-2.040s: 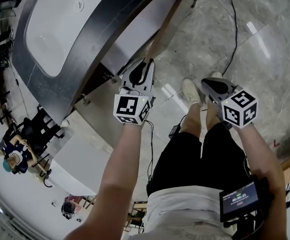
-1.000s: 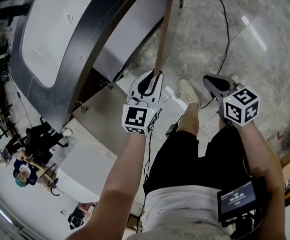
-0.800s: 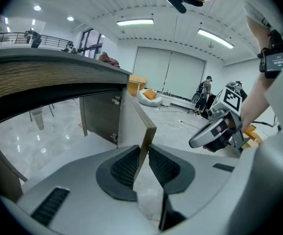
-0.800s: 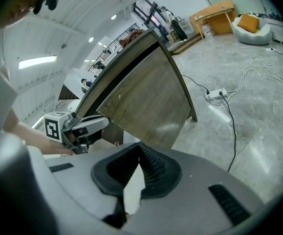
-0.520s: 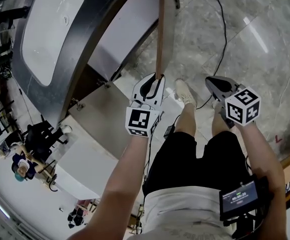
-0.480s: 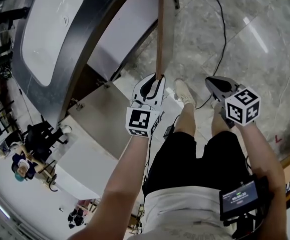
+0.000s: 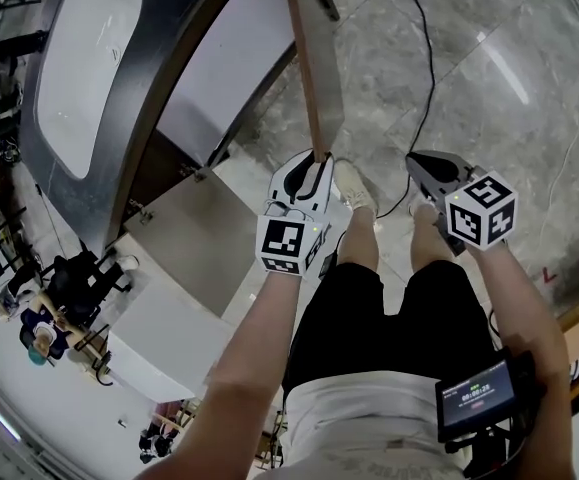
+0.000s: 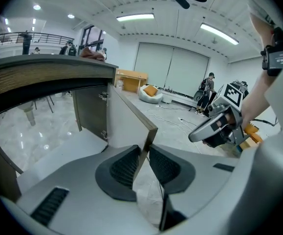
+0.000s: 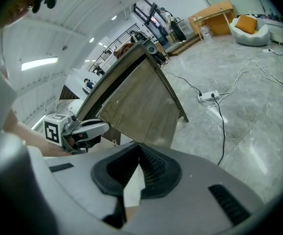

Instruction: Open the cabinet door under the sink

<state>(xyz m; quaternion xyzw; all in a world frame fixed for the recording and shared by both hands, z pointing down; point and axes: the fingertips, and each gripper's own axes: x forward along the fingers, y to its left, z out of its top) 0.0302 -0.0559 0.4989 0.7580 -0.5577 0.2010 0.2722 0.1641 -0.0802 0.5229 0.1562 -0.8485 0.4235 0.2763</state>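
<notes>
Head view showed the door [image 7: 314,78] swung out from the cabinet [image 7: 224,78], well away from its front, with its free edge pointing toward the person. The cabinet stood under the dark worktop [image 7: 159,78] that carries the white sink [image 7: 74,58]. The left gripper [image 7: 317,160] was at the free edge of the door, at its near corner.

Left gripper view showed the edge of the door standing between the two fingers [image 8: 124,168], pinched only at their tips. These fingers had just been opening a little, so the hold was light and narrow. Behind the door, the inside of the cabinet was visible and dark.

The right gripper [image 7: 419,163] was apart from the door, over the grey floor [image 7: 489,88] and beside the person's leg. Right gripper view showed its fingers [image 9: 153,163] closed together with nothing between them. A black cable [image 7: 424,78] lay across the floor beyond it.
</notes>
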